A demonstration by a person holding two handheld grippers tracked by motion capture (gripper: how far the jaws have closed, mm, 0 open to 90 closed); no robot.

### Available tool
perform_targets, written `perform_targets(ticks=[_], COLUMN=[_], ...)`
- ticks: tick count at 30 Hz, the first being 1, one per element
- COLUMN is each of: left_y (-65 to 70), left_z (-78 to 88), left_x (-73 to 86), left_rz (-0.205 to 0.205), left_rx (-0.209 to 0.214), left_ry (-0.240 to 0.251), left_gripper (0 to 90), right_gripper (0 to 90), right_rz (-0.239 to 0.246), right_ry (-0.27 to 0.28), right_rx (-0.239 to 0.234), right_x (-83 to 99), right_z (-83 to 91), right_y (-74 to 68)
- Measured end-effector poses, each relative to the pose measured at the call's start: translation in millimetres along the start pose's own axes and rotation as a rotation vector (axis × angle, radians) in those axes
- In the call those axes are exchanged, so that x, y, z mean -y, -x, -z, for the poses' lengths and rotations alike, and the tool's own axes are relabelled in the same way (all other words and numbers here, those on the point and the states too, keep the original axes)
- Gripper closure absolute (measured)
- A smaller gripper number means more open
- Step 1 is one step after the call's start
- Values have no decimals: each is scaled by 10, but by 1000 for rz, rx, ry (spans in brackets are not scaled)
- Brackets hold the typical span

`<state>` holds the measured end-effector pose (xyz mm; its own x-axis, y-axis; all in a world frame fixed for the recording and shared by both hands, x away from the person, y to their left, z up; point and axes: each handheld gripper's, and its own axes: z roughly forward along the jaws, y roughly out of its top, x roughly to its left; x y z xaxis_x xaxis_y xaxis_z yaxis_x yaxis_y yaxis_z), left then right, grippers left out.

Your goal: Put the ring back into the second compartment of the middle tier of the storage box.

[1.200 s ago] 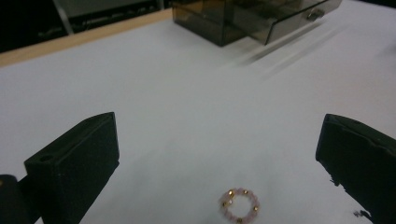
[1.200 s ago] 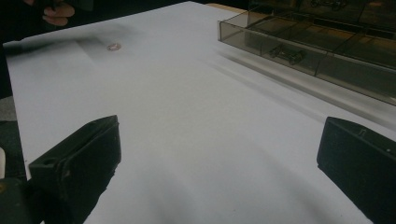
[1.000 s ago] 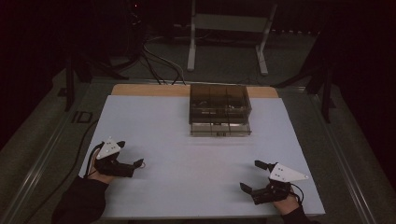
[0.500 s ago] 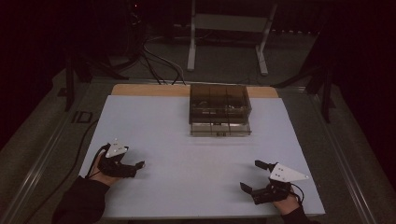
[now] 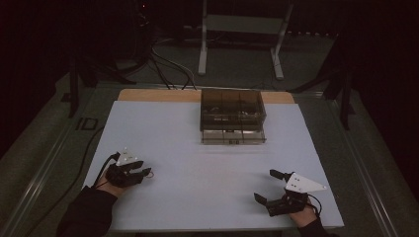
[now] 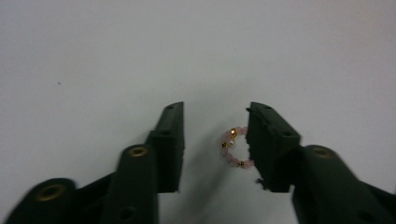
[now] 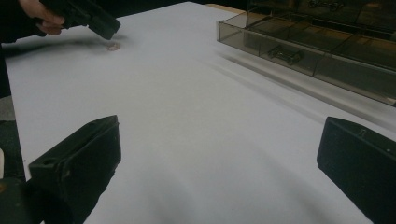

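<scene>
A small ring of pink and gold beads [image 6: 236, 147] lies on the white table sheet [image 5: 197, 163]. It sits between the jaws of my left gripper [image 6: 215, 109], close against the right-hand jaw. That gripper is open, and the jaws do not press on the ring. In the high view the left gripper [image 5: 145, 173] is low at the table's left front. My right gripper [image 5: 266, 185] rests at the right front, open wide with nothing between its jaws [image 7: 219, 128]. The right gripper view shows the bead ring [image 7: 112, 46] far off under the left gripper's tip.
A smoked clear plastic organizer box [image 5: 232, 106] stands at the back centre of the sheet. Its lower drawer [image 5: 232, 137] is pulled out toward me, and small metal items [image 7: 285, 53] lie in its compartments. A wooden table edge [image 5: 148, 95] shows behind the sheet.
My left gripper has shifted slightly to the right, toward the bead ring. The right gripper has stayed in place.
</scene>
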<state>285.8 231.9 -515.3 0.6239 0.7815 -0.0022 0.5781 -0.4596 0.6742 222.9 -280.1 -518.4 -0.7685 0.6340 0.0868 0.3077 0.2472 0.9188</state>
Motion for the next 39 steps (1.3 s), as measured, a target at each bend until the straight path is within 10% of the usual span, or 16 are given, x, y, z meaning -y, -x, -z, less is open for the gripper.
perform_targets(ticks=[18,39], left_y=[6,18], left_z=[-109,-70], left_x=[-2,-61], left_rz=[31,44], left_rx=[19,-17], left_ry=[-83,-72], left_gripper=[878,900], right_gripper=[0,0], right_rz=[9,15], right_ry=[-5,-4], right_rx=[2,10], right_x=[0,-3], right_z=[-7,0], right_y=[-12,-11])
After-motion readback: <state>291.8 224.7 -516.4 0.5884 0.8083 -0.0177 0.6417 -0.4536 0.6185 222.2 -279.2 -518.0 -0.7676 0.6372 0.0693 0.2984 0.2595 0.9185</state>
